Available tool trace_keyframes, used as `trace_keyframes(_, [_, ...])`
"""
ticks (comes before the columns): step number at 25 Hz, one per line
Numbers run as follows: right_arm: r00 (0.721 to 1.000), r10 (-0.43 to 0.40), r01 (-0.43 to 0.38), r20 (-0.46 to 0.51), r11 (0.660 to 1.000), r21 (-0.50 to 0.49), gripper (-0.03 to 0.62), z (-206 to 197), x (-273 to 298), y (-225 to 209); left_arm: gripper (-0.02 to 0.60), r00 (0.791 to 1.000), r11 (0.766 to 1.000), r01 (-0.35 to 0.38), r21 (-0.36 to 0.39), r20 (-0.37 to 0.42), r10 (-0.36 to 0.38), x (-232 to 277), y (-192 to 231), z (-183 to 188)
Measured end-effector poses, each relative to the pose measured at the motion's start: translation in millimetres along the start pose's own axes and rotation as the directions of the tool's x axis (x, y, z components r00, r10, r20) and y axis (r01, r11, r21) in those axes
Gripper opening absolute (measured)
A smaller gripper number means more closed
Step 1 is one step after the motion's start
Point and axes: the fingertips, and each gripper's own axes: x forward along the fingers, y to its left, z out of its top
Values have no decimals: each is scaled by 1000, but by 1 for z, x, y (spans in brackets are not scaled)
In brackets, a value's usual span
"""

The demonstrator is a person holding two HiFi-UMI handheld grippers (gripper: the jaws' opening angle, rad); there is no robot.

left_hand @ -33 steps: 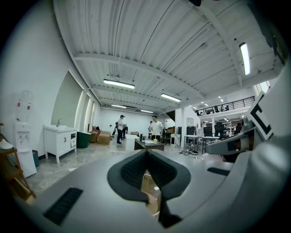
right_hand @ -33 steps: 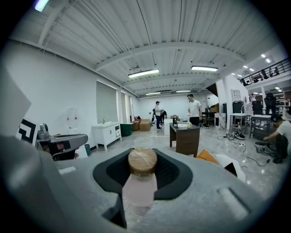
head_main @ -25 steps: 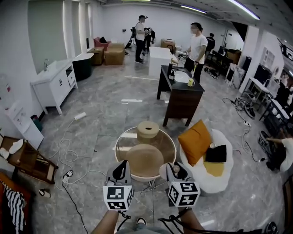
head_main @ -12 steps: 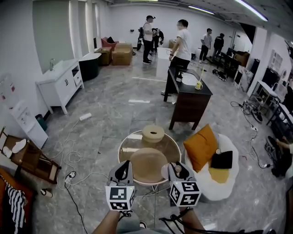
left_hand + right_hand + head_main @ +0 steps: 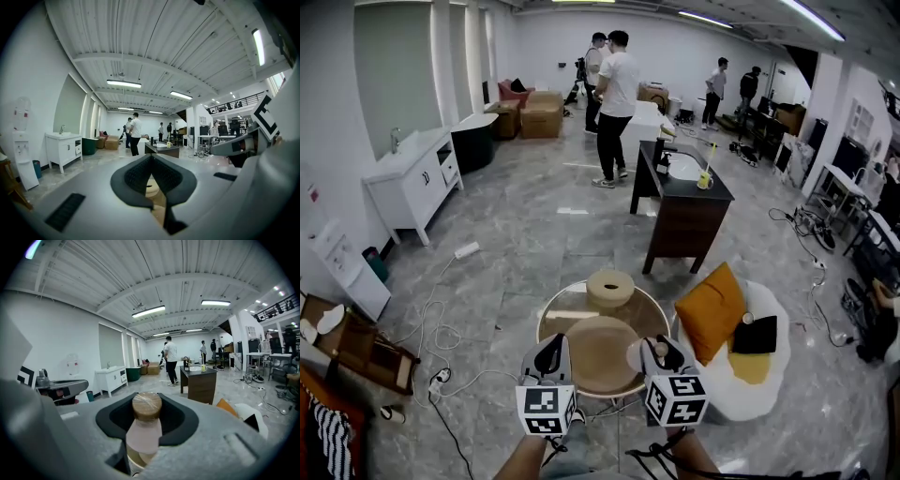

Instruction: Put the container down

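My right gripper (image 5: 657, 353) is shut on a small pale pink container (image 5: 144, 436) with a round wooden lid (image 5: 146, 406); the lid sticks up between the dark pads. In the head view the container (image 5: 660, 349) hangs over the right side of a round glass table (image 5: 551, 302). A wide tan wooden dish (image 5: 600, 343) lies on the table between the two grippers. My left gripper (image 5: 549, 355) hovers at the table's left front; its jaws (image 5: 152, 176) look closed with nothing in them.
A beige ring-shaped object (image 5: 610, 286) sits at the table's far edge. Right of the table is a white chair (image 5: 766, 370) with an orange cushion (image 5: 708, 296). A dark desk (image 5: 680, 202) stands beyond. Cables (image 5: 441, 328) trail on the floor at left. Several people stand far off.
Both grippers stay over the table, the container still held. The view has shifted slightly. The person in the white shirt has walked left, away from the dark desk.
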Motion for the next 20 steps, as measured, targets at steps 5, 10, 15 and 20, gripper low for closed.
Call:
trace_keyframes(5, [1000, -7, 7, 14, 1000, -17, 126, 26, 43, -8, 3, 1000, 1000, 14, -12, 1, -14, 51, 19, 11])
trace_keyframes(10, [1000, -20, 20, 17, 1000, -18, 126, 45, 92, -14, 3, 999, 999, 44, -5, 5, -44, 103, 38, 21])
trace_keyframes(15, [1000, -31, 31, 6, 999, -14, 126, 57, 141, -21, 3, 998, 998, 65, -9, -7, -65, 154, 60, 23])
trace_keyframes(20, [998, -61, 61, 11, 998, -13, 126, 72, 182, -34, 3, 996, 996, 90, -18, -14, -91, 203, 78, 26])
